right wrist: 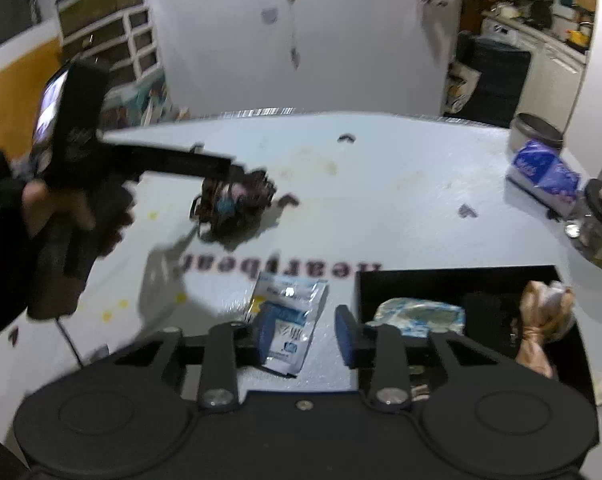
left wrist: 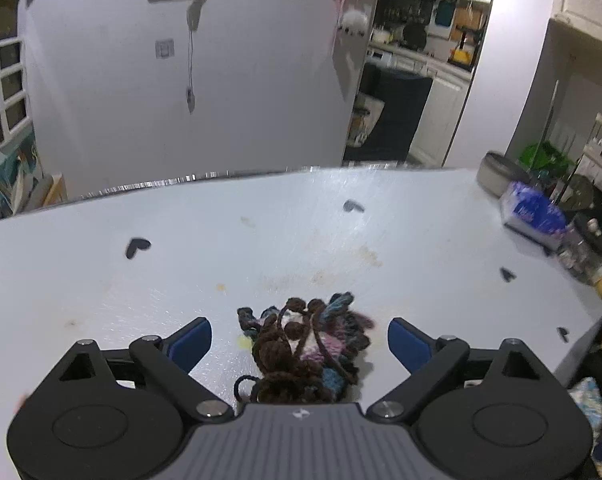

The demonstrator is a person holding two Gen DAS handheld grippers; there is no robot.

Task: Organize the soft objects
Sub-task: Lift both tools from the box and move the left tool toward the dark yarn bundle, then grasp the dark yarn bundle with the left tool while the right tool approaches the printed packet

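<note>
A crocheted piece of brown, pink, teal and white yarn [left wrist: 305, 348] lies on the white table [left wrist: 261, 240], between the wide-open blue pads of my left gripper [left wrist: 299, 342]. It also shows in the right wrist view [right wrist: 237, 204], under the left gripper's black body [right wrist: 173, 164]. My right gripper [right wrist: 303, 336] is open and empty above a white and blue packet [right wrist: 289, 320]. A black bin [right wrist: 405, 284] at the right holds a light blue soft item [right wrist: 419, 314] and a peach satin item [right wrist: 543, 320].
A blue tissue pack [left wrist: 531, 210] and a grey round tin [left wrist: 497, 176] sit at the far right. A glass jar [right wrist: 599, 224] stands near the right edge. Small dark heart marks [left wrist: 137, 246] dot the table. Its far edge [left wrist: 181, 180] meets a white wall.
</note>
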